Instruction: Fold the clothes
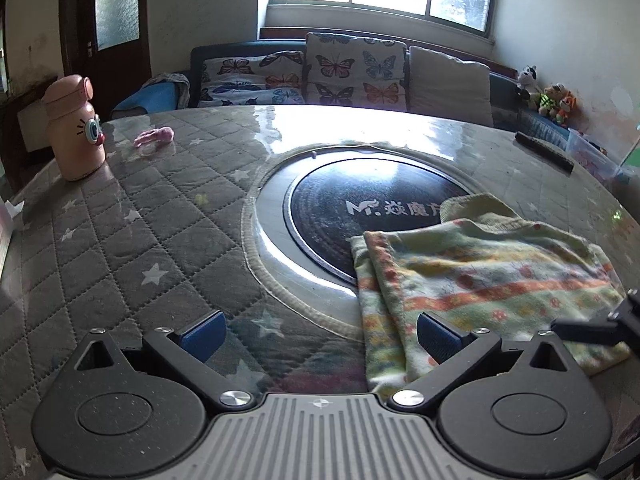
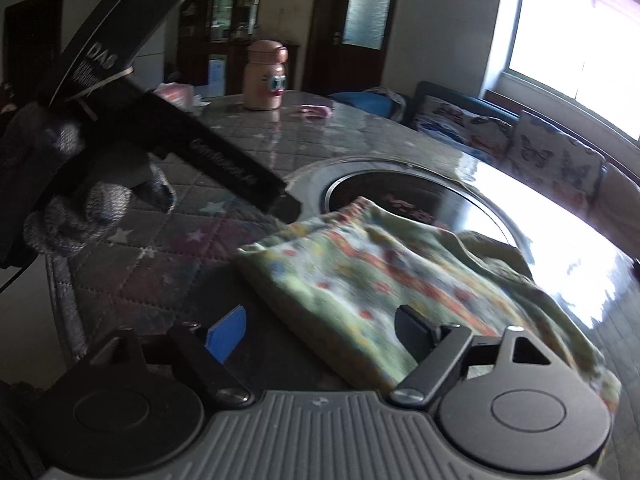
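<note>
A folded flowered garment (image 1: 480, 280) in green, yellow and orange lies on the quilted grey table cover (image 1: 140, 220), partly over the round black hob. My left gripper (image 1: 320, 336) is open at the garment's near left corner; its right finger (image 1: 438, 338) is over the cloth and its left finger over the table cover. In the right wrist view the garment (image 2: 360, 272) is blurred. My right gripper (image 2: 320, 334) is open at the near edge, its right finger (image 2: 416, 332) above the cloth. Nothing is pinched. A gloved hand (image 2: 80, 208) holds the left tool at the upper left.
The inset black hob (image 1: 360, 200) fills the table's middle. A pink bottle (image 1: 74, 128) and a small pink thing (image 1: 154, 136) stand far left. A dark bar (image 1: 544, 150) lies far right. A sofa with butterfly cushions (image 1: 340, 72) runs behind the table under the window.
</note>
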`<state>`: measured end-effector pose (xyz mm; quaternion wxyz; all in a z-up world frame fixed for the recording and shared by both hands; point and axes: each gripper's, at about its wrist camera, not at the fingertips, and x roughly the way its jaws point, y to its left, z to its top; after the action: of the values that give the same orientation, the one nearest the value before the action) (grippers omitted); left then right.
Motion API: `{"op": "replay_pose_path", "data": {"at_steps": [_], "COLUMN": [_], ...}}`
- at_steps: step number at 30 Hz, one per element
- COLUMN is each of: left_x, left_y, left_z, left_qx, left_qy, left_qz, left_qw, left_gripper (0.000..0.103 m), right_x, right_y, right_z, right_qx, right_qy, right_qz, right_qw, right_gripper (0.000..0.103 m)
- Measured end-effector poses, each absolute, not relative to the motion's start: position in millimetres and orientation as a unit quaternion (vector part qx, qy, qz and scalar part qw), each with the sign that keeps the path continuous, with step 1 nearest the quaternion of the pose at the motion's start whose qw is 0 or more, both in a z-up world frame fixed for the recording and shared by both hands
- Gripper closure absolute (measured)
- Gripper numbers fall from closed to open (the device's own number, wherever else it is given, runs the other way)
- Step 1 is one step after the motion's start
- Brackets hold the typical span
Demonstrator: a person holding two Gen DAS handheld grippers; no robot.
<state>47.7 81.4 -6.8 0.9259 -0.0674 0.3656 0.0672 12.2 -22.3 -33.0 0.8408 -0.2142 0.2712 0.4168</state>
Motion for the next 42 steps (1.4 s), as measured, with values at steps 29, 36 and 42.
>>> {"op": "replay_pose_path", "data": {"at_steps": [29, 36, 42], "left_x": [84, 82, 80], "left_y": [100, 97, 104], "left_z": [-28, -40, -41], "left_qx": [-0.334, -0.358, -0.362], "left_qy": [0.426, 0.427, 0.422], "left_qz": [-0.045, -0.063, -0.067], "left_qw": [0.839, 0.828, 0.829], "left_gripper": [0.046, 0.083, 0.089], "right_x": [3, -9, 3], "right_y": [-42, -61, -88], "right_z": [2, 1, 0], "right_qx": [-0.180, -0.166, -0.105], "right_qy": [0.241, 0.251, 0.277], "right_qz": [0.463, 0.472, 0.432], "right_qw": [0.833, 0.829, 0.852], "right_gripper": [0.094, 0.093, 0.077]}}
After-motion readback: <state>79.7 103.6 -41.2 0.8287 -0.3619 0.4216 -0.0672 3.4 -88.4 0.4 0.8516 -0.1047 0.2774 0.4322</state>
